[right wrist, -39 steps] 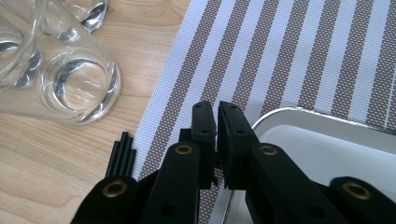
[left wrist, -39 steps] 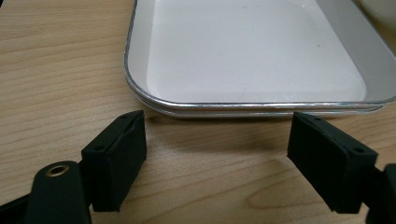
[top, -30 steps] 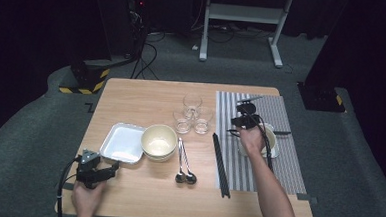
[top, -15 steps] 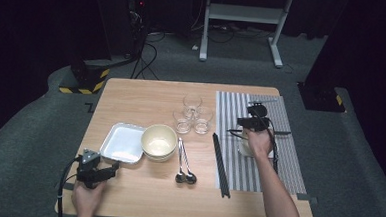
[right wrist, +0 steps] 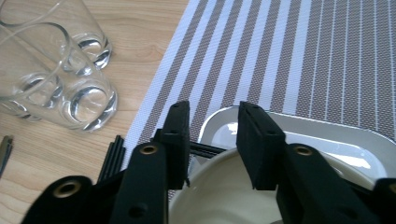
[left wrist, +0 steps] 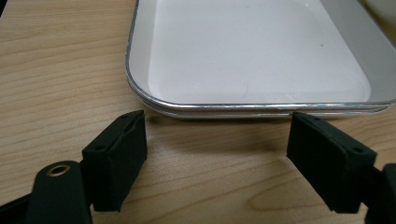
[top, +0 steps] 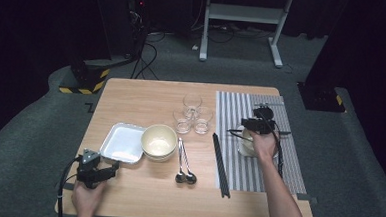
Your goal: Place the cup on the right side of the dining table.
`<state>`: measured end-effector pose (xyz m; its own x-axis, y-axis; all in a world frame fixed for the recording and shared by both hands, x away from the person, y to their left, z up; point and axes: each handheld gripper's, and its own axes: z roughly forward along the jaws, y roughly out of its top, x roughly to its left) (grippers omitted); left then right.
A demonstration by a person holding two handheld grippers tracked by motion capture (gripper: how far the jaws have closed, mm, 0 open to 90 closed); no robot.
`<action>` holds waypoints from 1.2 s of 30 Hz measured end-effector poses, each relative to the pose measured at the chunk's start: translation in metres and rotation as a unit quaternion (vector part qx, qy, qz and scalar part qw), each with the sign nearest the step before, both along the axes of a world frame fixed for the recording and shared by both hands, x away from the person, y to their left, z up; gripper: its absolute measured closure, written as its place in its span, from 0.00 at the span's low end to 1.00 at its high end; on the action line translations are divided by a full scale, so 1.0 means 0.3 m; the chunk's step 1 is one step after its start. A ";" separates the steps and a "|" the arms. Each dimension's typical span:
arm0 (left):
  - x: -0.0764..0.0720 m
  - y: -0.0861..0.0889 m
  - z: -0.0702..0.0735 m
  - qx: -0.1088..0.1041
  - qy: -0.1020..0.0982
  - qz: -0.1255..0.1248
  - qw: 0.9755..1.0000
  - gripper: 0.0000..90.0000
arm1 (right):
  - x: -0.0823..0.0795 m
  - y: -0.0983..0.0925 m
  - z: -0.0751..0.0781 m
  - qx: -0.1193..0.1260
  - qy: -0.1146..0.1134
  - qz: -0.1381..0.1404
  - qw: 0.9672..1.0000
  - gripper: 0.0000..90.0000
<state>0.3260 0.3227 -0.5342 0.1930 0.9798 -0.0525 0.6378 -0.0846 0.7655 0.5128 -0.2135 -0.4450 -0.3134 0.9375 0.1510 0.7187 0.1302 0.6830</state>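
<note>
At the near edge of the bench (top: 141,196), the left gripper (left wrist: 217,154) is held released, its jaws spread before the tray (left wrist: 252,56). Farther off, on the striped mat (top: 235,116), a bowl (right wrist: 224,196) is seen on a second tray (right wrist: 355,144). The right gripper (right wrist: 212,135), whose jaws have just been opening, is poised over the bowl's rim, gripping nothing. Glasses (top: 191,116) are grouped beyond.
</note>
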 end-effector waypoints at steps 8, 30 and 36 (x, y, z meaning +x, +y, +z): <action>0.000 0.001 0.000 -0.001 0.000 0.000 1.000 0.22 | -0.016 -0.034 -0.008 0.008 -0.006 -0.007 1.000 0.68; 0.000 0.000 0.000 -0.001 0.001 0.000 1.000 0.22 | -0.091 -0.108 -0.015 0.016 -0.030 -0.020 0.999 0.60; 0.000 0.000 0.000 -0.002 0.001 0.000 1.000 0.22 | -0.110 -0.120 -0.014 0.020 -0.037 -0.019 0.999 0.59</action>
<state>0.3260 0.3227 -0.5342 0.1923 0.9797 -0.0559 0.6387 -0.0817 0.7651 0.4799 -0.2495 -0.4491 -0.2893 0.9427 0.1663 0.6699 0.0752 0.7386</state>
